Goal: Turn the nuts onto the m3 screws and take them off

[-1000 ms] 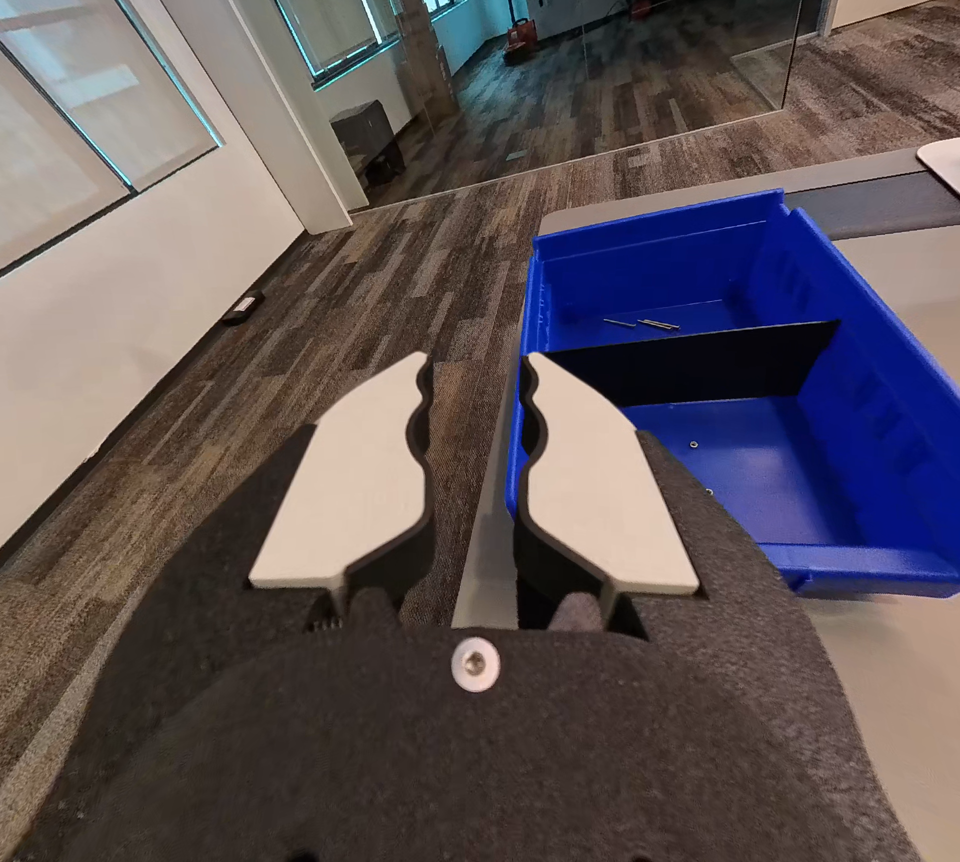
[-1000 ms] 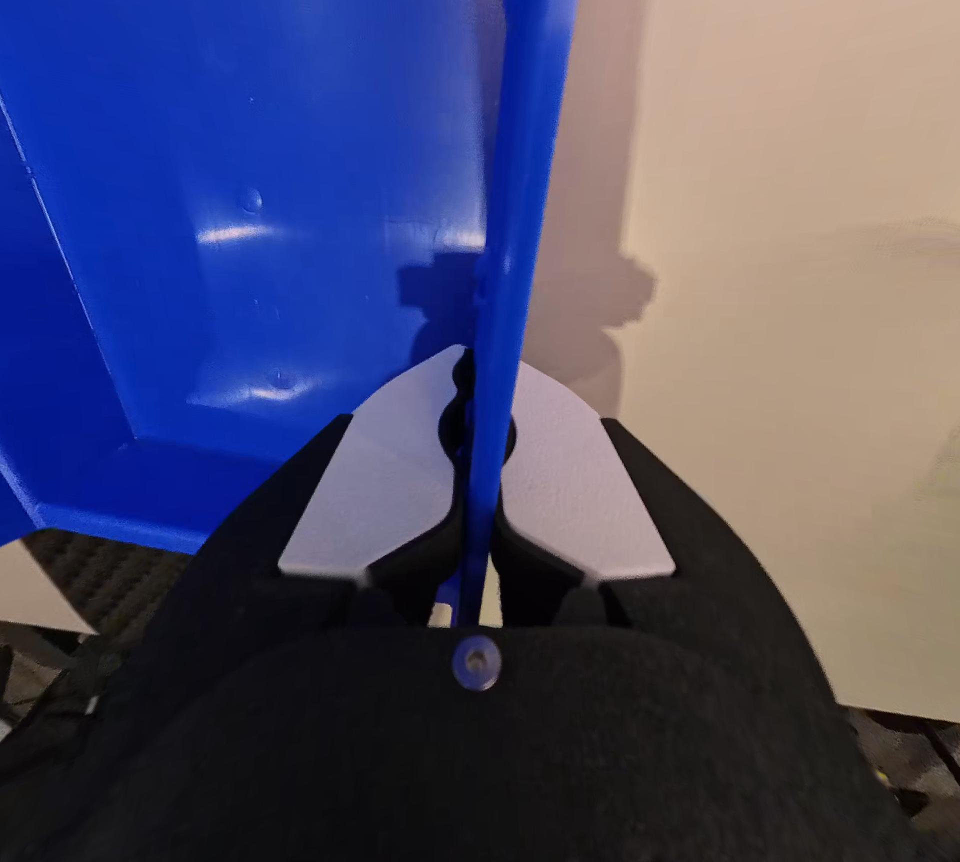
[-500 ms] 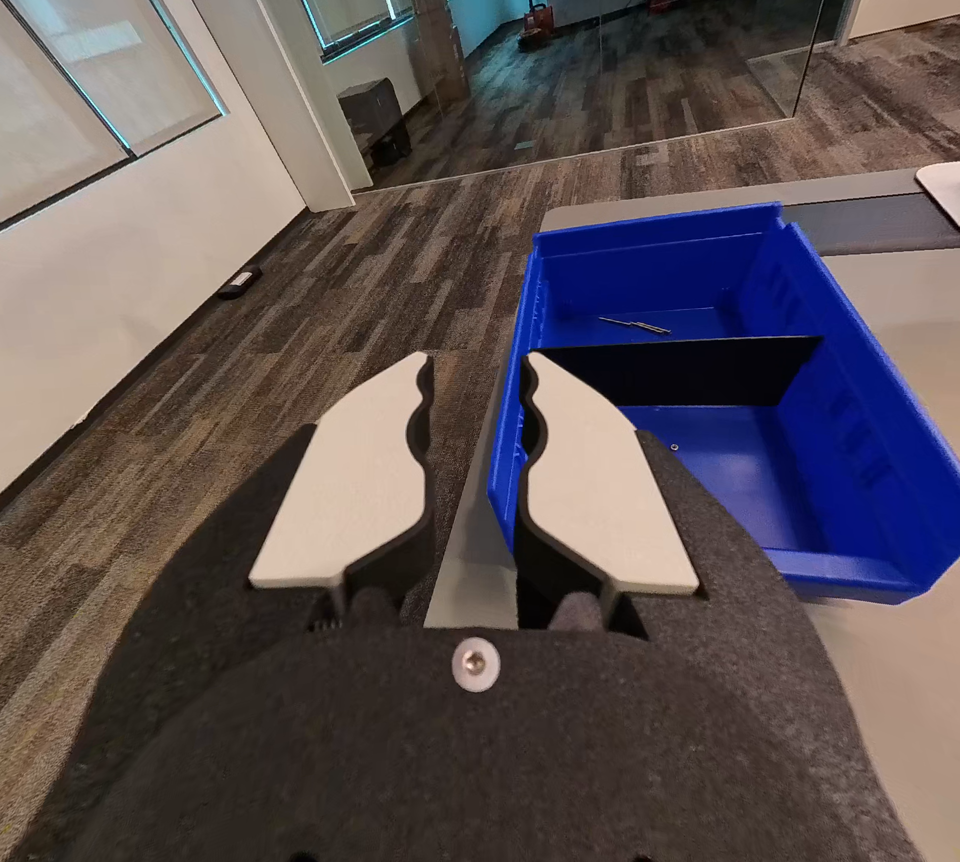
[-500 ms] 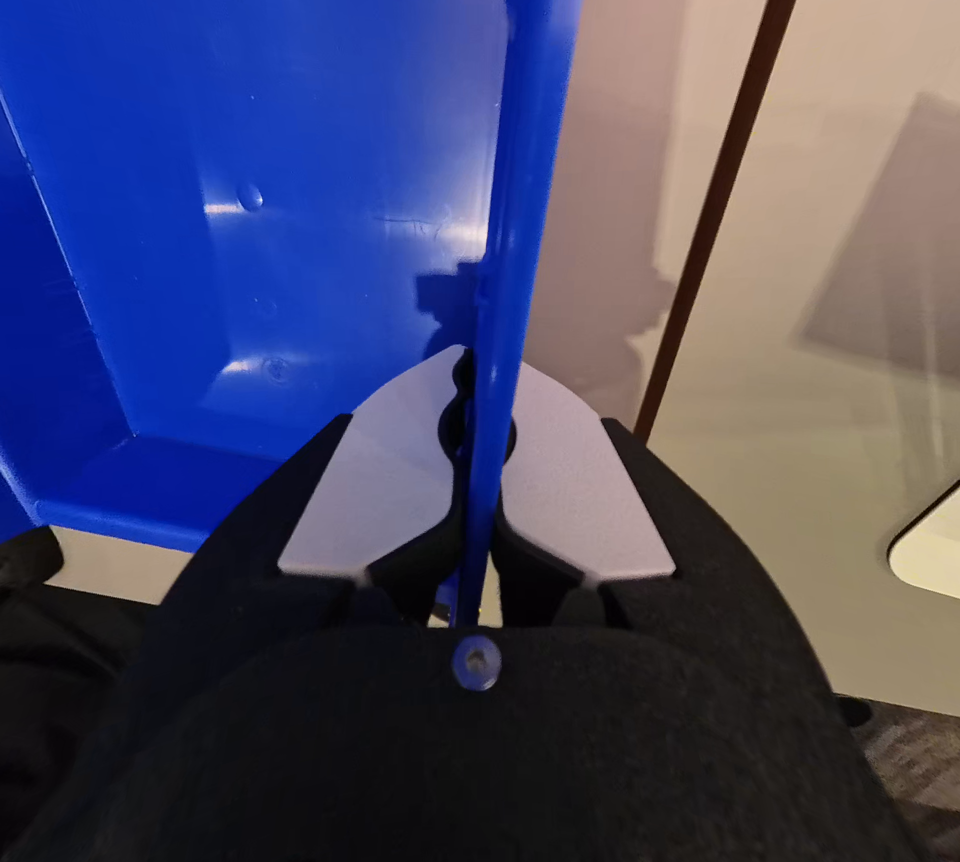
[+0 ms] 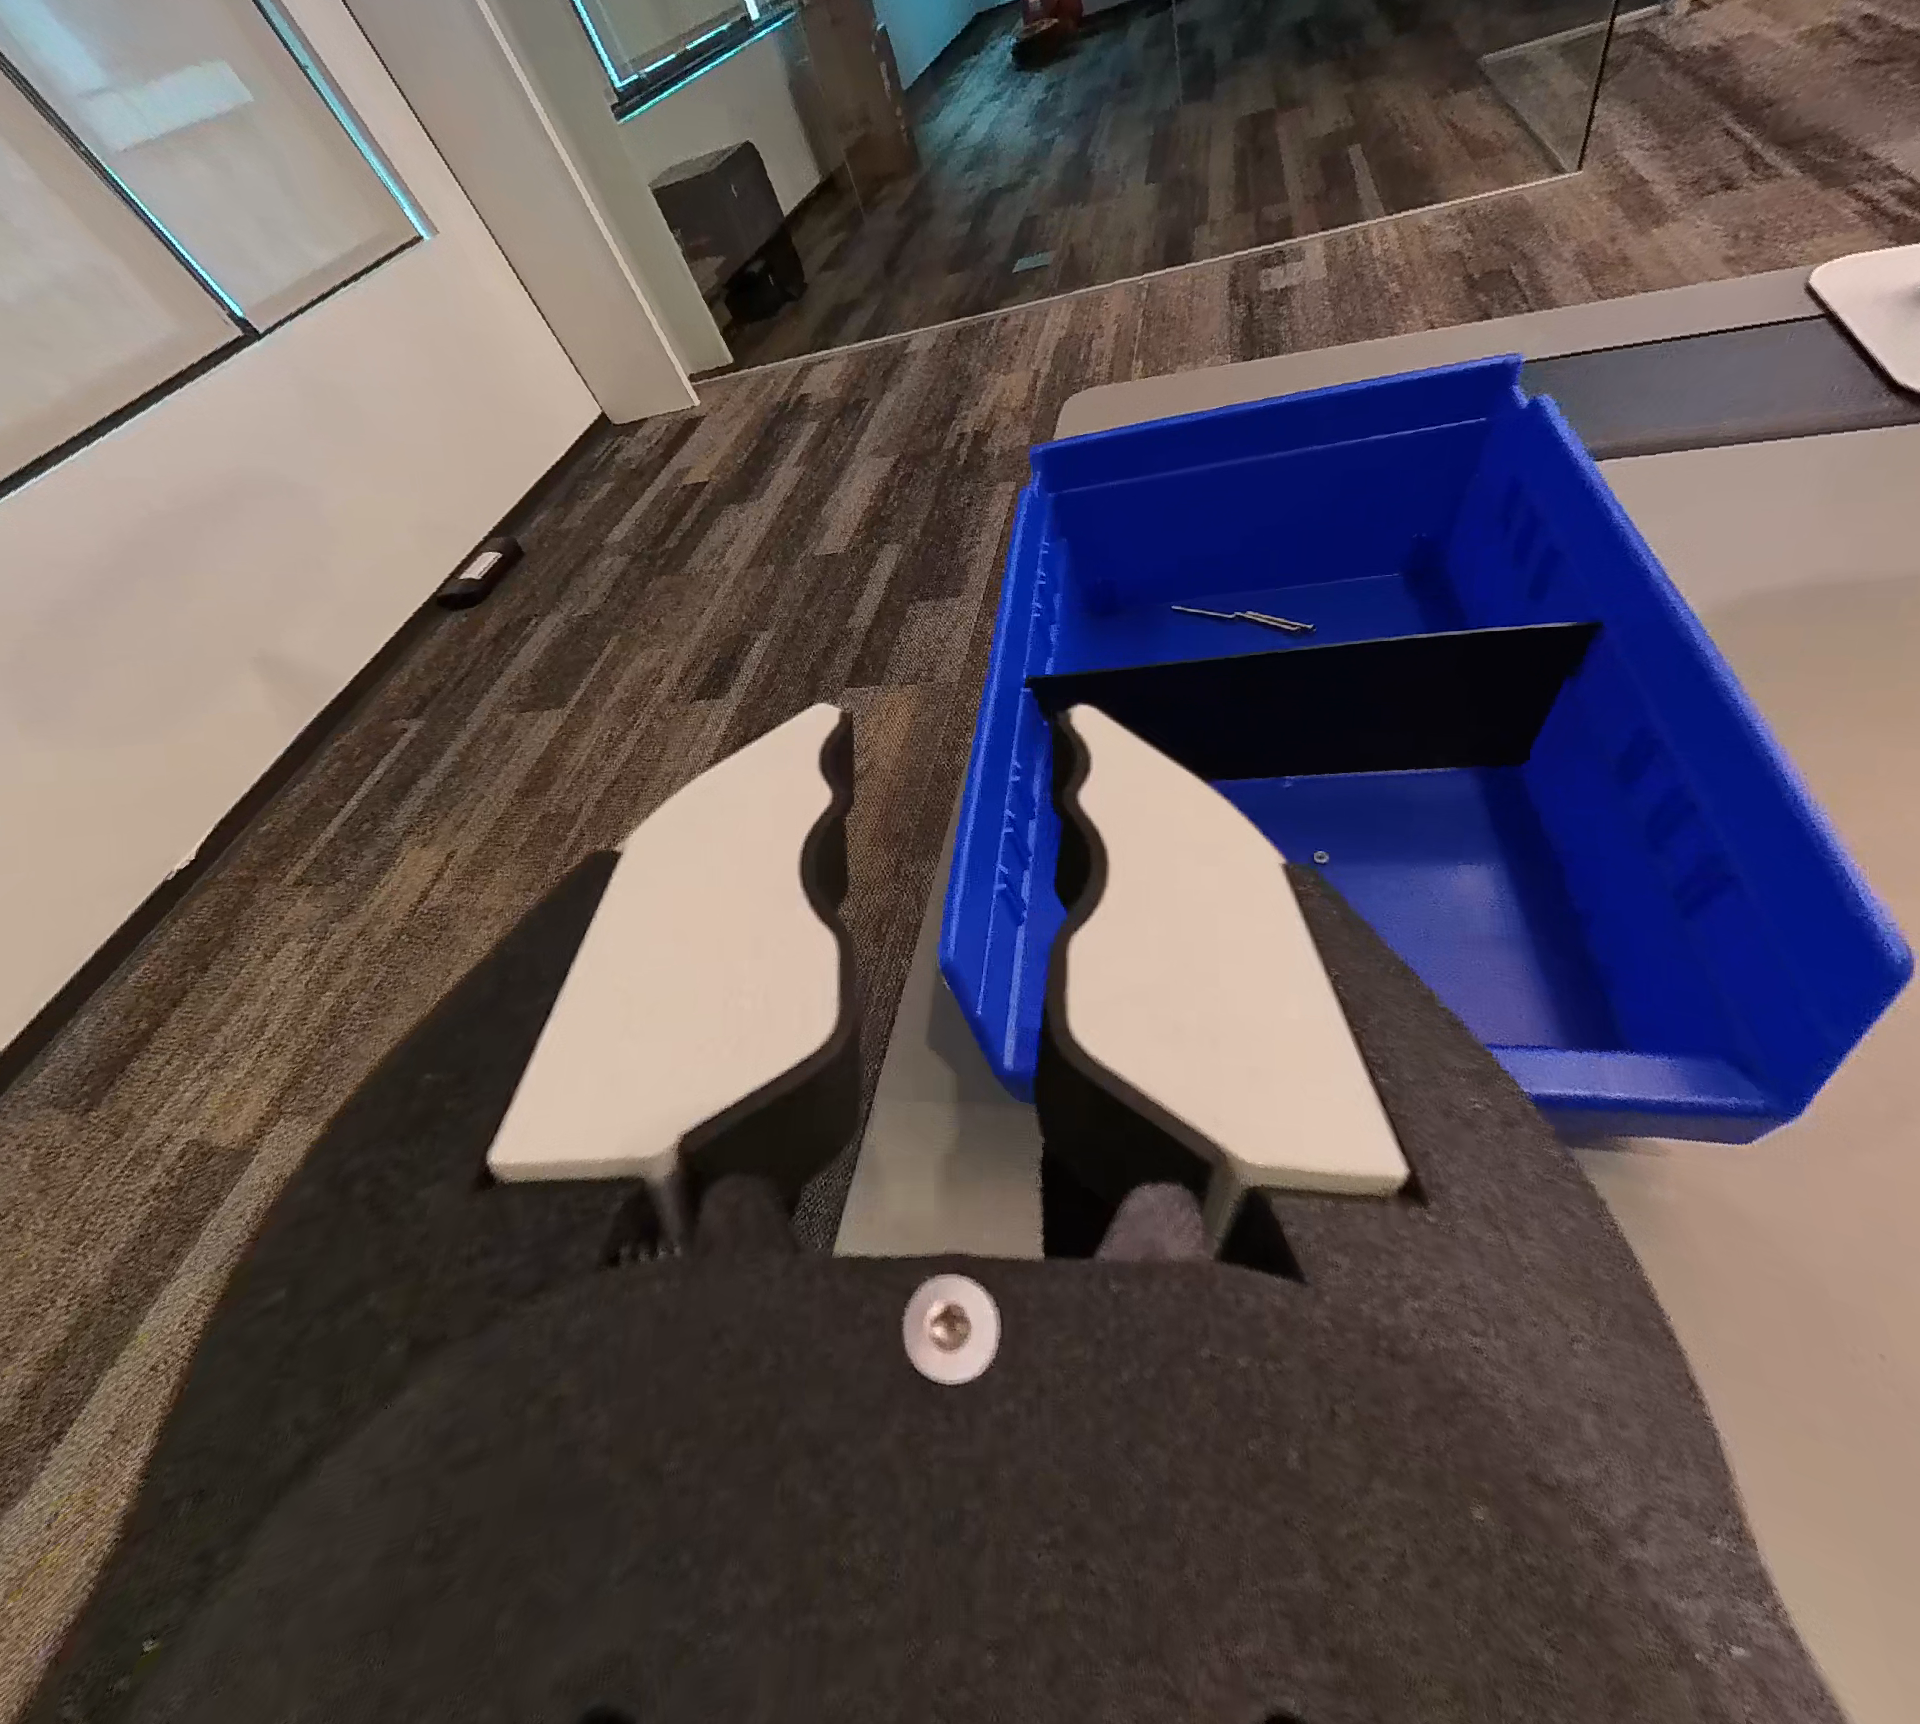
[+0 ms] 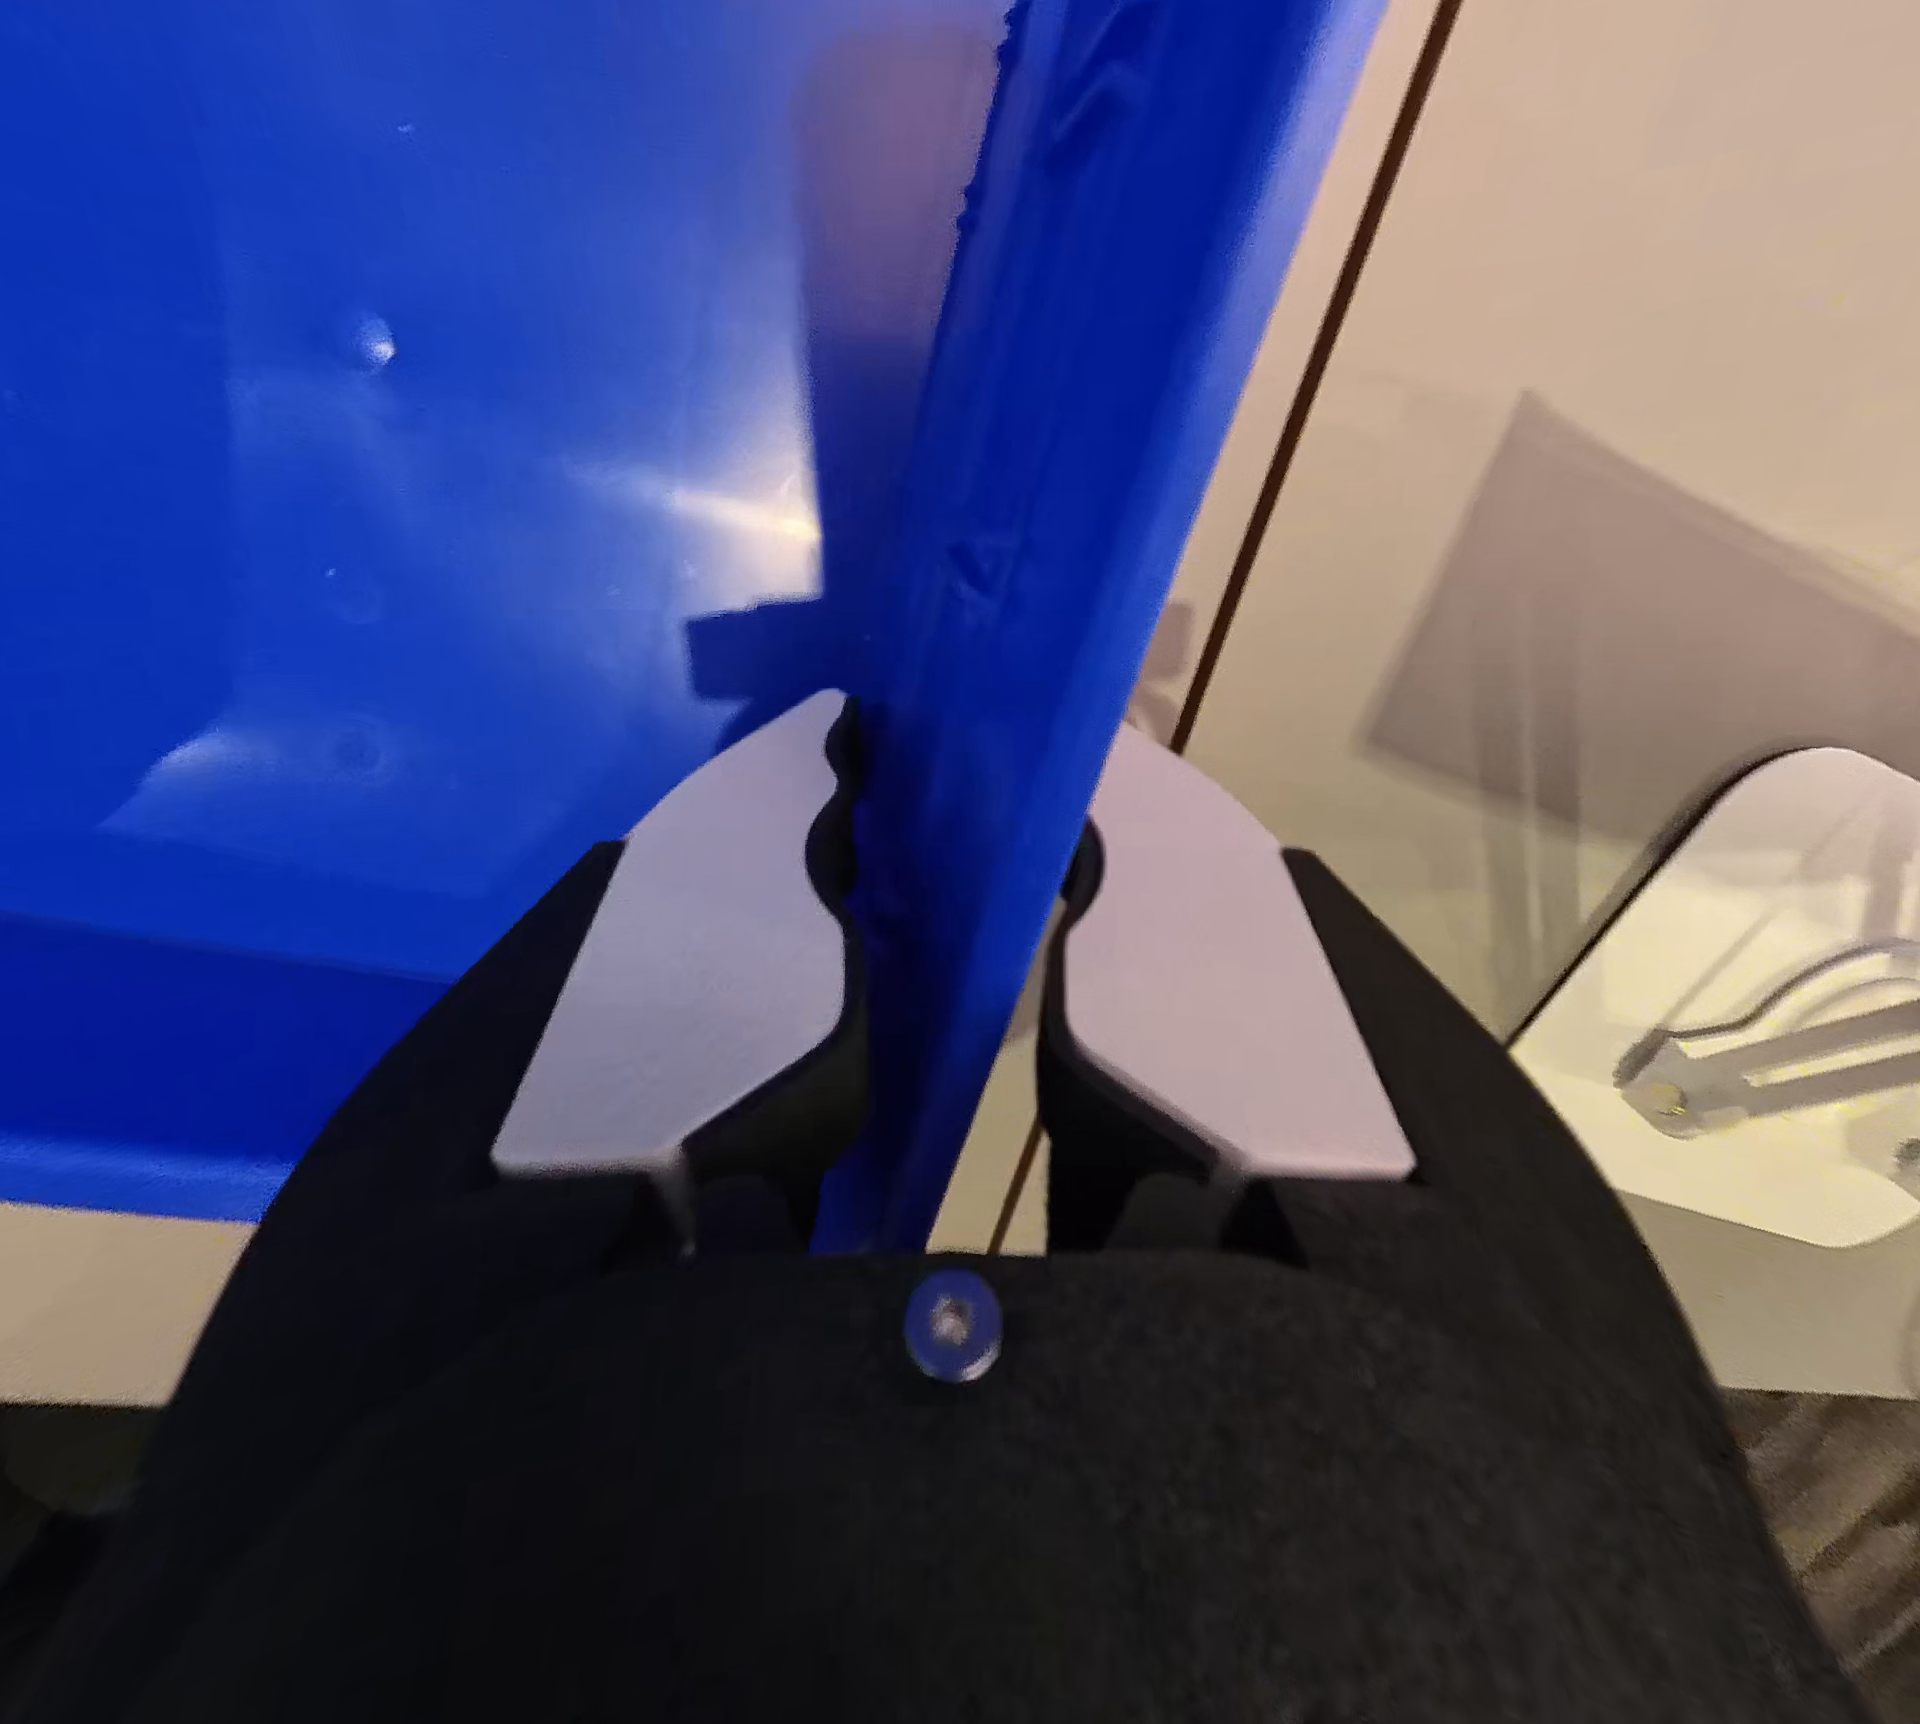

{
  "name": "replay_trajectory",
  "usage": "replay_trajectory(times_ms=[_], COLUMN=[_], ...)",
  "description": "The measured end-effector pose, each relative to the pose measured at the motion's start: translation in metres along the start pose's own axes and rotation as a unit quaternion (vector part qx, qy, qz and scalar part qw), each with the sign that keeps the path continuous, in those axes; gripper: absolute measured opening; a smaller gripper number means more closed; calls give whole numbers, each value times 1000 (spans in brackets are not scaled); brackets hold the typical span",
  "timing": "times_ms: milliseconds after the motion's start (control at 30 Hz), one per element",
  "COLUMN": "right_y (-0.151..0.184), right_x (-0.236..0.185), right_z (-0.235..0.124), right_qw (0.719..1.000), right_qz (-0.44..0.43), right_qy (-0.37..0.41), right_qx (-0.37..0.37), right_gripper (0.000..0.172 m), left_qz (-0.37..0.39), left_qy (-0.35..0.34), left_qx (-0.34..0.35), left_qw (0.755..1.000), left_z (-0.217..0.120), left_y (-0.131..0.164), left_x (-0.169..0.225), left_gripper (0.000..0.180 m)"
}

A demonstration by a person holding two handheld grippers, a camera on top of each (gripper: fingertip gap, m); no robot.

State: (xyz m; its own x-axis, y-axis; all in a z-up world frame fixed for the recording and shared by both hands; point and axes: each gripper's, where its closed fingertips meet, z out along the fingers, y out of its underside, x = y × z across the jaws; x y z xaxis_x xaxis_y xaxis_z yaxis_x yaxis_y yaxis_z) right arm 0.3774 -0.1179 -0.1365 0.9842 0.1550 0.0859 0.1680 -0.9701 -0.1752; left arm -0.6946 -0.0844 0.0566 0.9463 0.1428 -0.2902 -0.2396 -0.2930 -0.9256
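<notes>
Now | blue bin (image 6: 997, 531) wall between right tool (image 6: 961, 801) fingers, loose

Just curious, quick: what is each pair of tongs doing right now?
Left tongs: open, holding nothing, beside the blue bin.
Right tongs: open, astride the bin wall, not clamping it.
</notes>
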Motion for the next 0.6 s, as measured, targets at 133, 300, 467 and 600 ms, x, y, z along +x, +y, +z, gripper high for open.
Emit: replay_trajectory(times_ms=[133, 300, 467, 600], right_y=[-5, -12, -15, -29], right_x=[7, 13, 21, 17], right_z=[-4, -22, -60, -109], right_qw=[999, 993, 985, 976], right_qz=[6, 29, 29, 30], right_qy=[28, 41, 76, 103], right_qx=[35, 105, 151, 188], right_gripper=[48, 65, 75, 75], left_qz=[14, 13, -13, -36], left_qy=[2, 5, 18, 50], left_qx=[-14, -37, -52, -29], left_qw=[1000, 999, 998, 998], left_z=[-1, -1, -7, -19], left_y=[7, 25, 24, -26], left_x=[1, -5, -20, -19], left_gripper=[42, 47, 50, 51])
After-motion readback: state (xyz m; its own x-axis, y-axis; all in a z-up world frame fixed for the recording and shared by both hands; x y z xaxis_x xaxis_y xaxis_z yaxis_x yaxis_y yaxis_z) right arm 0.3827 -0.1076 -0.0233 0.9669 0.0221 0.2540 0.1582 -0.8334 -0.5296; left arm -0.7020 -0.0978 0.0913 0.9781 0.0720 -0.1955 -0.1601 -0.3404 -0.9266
